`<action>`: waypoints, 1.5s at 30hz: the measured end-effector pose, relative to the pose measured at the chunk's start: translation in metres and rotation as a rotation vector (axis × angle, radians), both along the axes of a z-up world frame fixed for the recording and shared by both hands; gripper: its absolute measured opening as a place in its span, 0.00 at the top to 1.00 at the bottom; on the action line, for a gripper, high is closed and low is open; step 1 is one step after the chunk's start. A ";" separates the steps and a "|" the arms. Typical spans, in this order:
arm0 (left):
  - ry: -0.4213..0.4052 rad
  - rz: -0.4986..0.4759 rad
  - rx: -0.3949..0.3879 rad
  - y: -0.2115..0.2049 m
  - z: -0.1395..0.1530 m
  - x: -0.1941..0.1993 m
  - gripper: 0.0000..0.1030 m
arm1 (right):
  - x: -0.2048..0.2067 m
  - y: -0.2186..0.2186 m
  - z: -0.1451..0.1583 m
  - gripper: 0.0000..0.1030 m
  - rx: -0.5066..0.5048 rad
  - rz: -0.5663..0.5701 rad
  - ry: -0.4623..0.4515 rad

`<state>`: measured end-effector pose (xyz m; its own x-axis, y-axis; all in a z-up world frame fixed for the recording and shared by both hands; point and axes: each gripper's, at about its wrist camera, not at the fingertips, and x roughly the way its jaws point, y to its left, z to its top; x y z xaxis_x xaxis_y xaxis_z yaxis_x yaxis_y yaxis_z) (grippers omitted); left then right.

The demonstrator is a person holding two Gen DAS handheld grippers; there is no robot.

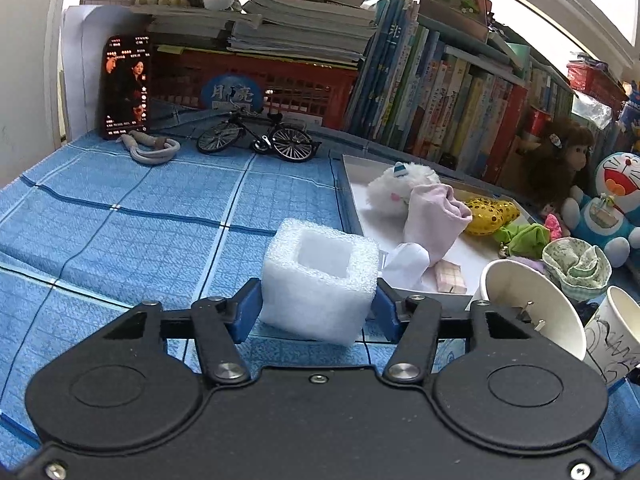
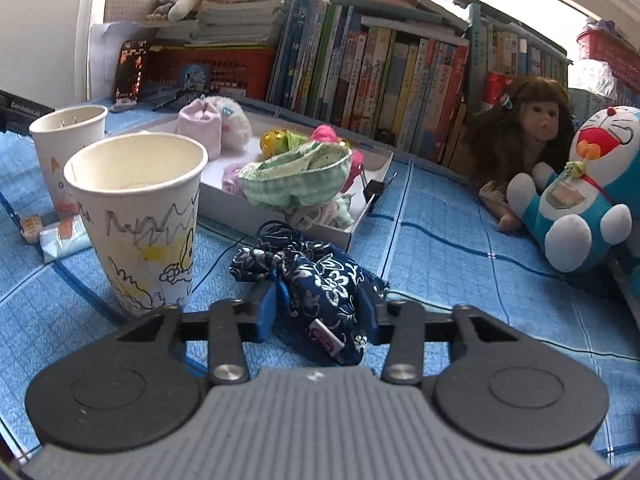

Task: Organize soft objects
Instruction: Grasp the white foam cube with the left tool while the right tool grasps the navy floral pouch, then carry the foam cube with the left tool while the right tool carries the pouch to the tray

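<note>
My left gripper [image 1: 318,306] is shut on a white foam block [image 1: 318,280] with a square hollow, held just above the blue cloth beside the white tray [image 1: 354,184]. The tray holds a white plush [image 1: 394,186], a pink sock [image 1: 434,216], a yellow spotted toy [image 1: 486,210] and a green cloth piece [image 1: 522,238]. My right gripper [image 2: 320,312] is shut on a dark blue flowered cloth pouch [image 2: 324,284] lying on the blue cloth in front of the tray [image 2: 376,164]. A green checked fabric item [image 2: 298,178] sits in the tray.
Two paper cups [image 2: 138,224] [image 2: 68,144] stand left of the right gripper; they also show at right in the left wrist view [image 1: 532,304]. A doll [image 2: 524,128] and a Doraemon plush [image 2: 588,184] sit by the bookshelf [image 2: 380,72]. A toy bicycle [image 1: 258,136], phone [image 1: 128,86] and red crate [image 1: 256,88] stand at the back.
</note>
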<state>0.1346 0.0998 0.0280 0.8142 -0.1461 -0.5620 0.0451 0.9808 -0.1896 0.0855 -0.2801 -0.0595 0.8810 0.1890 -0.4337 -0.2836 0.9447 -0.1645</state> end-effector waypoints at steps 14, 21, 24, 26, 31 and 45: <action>-0.010 -0.048 0.061 0.001 0.010 -0.030 0.45 | -0.012 -0.021 0.009 0.55 0.070 -0.054 0.015; -0.013 -0.053 0.133 -0.005 0.002 -0.044 0.30 | -0.012 -0.021 0.008 0.22 0.023 -0.046 -0.010; -0.026 -0.039 0.142 -0.005 0.001 -0.040 0.25 | -0.003 -0.019 0.005 0.18 0.031 -0.043 0.012; -0.026 -0.041 0.150 -0.006 0.000 -0.035 0.25 | 0.003 -0.019 0.001 0.16 0.038 -0.042 0.027; -0.013 -0.043 0.159 -0.009 -0.005 -0.027 0.25 | 0.014 -0.020 -0.002 0.14 0.062 -0.034 0.055; -0.007 -0.056 0.121 -0.008 0.011 -0.030 0.43 | 0.008 -0.035 0.010 0.58 0.211 -0.062 0.044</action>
